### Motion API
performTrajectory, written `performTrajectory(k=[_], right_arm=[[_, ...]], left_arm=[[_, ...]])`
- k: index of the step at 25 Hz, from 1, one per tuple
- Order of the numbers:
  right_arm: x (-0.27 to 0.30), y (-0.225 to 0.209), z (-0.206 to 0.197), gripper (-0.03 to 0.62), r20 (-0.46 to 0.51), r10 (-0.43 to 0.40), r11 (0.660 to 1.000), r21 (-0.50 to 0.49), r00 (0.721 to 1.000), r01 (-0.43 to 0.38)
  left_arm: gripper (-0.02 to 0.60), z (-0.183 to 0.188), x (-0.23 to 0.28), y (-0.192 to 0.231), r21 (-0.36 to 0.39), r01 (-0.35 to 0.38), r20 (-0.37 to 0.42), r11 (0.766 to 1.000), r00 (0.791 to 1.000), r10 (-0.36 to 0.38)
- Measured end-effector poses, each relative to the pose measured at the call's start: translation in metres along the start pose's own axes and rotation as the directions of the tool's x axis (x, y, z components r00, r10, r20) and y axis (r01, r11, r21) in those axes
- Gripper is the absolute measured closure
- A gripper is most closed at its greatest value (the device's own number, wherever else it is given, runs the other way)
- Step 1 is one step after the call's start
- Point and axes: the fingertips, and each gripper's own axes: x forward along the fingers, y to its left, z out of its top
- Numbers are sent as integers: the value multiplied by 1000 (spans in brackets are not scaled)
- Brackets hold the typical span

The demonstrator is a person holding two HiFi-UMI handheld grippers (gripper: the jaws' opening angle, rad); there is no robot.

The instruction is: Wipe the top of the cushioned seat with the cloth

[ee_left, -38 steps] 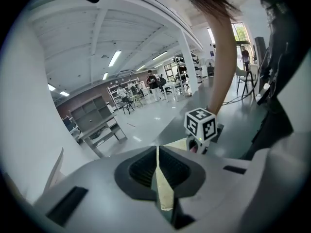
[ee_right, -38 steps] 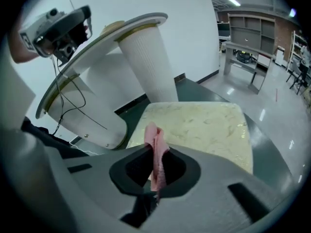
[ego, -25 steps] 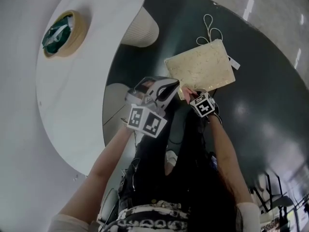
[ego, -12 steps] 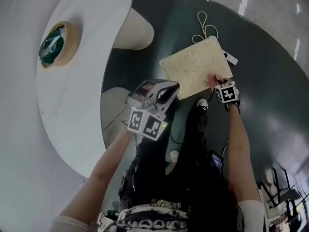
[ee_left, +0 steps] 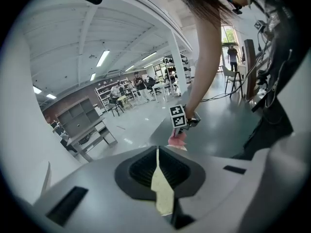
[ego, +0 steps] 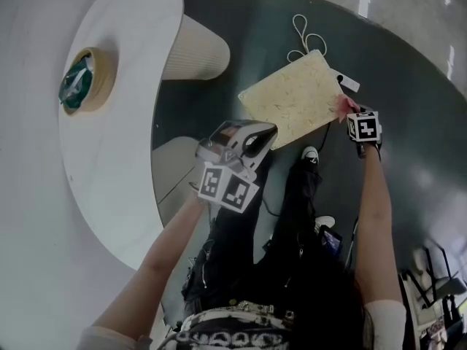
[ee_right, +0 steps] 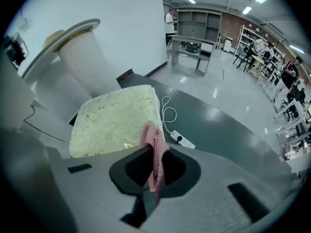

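Observation:
The cushioned seat (ego: 292, 106) is a cream square with a gold pattern, low on the dark floor; the right gripper view shows its top (ee_right: 114, 120) just beyond the jaws. My right gripper (ego: 352, 115) is shut on a pink cloth (ego: 343, 106) at the seat's right corner, and the cloth (ee_right: 152, 137) hangs pinched between the jaws (ee_right: 155, 165). My left gripper (ego: 252, 138) is held up off the seat's near-left edge, jaws together, with only a pale strip (ee_left: 159, 186) along their seam. It looks toward the right gripper's marker cube (ee_left: 178, 116) and the cloth (ee_left: 177, 139).
A white round table (ego: 109, 181) fills the left, with a tape roll (ego: 86, 77) on it and a ribbed white pedestal (ego: 195, 49) under it. A white power strip (ego: 347, 83) and looped cord (ego: 306, 39) lie behind the seat. The person's shoe (ego: 309, 154) stands near the seat's front.
My right gripper has slid the pink cloth rightward along the seat's near side to its right corner. The left gripper has stayed roughly in place.

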Motion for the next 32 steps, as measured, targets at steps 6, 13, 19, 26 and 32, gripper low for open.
performTrajectory(k=[6, 13, 19, 26, 32], right_arm=[[-19, 21, 14, 585, 65, 46, 999, 24, 997, -48], [-79, 67, 50, 585, 216, 83, 988, 113, 973, -110], [-131, 98, 75, 585, 316, 63, 978, 168, 947, -121], [-193, 151, 92, 585, 401, 48, 967, 213, 915, -143], [-239, 192, 96, 585, 446, 45, 963, 219, 894, -157]], left_arm=[[568, 10, -2, 3, -6, -2, 6, 1000, 1000, 2], [568, 27, -26, 18, 11, -5, 40, 1000, 999, 4], [568, 37, -58, 28, 44, 3, 82, 999, 997, -7], [568, 34, -105, 21, 63, 25, 109, 998, 994, -32], [568, 25, -129, 5, 51, 23, 144, 998, 989, -30]])
